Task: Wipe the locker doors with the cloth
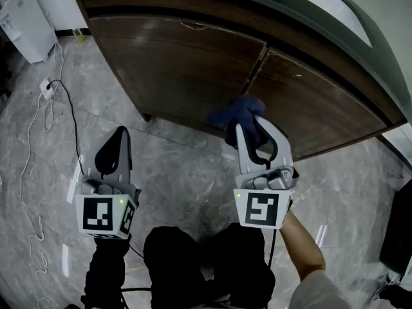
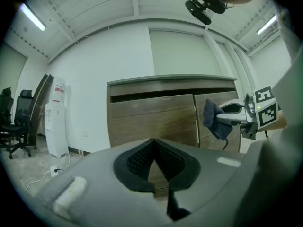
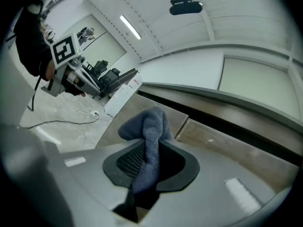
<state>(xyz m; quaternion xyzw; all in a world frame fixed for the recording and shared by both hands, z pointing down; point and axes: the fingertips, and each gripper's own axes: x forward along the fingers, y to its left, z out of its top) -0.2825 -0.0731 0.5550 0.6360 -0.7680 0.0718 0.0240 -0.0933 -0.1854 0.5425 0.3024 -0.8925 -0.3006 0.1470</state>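
The locker is a low brown wooden cabinet with a grey top. Its left door (image 1: 174, 56) and right door (image 1: 315, 102) are both closed. A blue cloth (image 1: 238, 111) is bunched in my right gripper (image 1: 248, 131), which is shut on it. It hangs in front of the seam between the doors, and I cannot tell whether it touches the wood. In the right gripper view the cloth (image 3: 149, 131) stands up between the pads. My left gripper (image 1: 116, 148) hangs lower left over the floor, shut and empty, away from the locker. The left gripper view shows the doors (image 2: 151, 119) and the cloth (image 2: 214, 119) ahead.
A white appliance (image 1: 26, 21) stands left of the locker. A power strip with white and black cables (image 1: 46, 87) lies on the marble floor. Office chairs (image 2: 12, 122) sit far left. The person's dark-clothed legs (image 1: 206, 262) are below. A dark object (image 1: 396, 237) is at the right edge.
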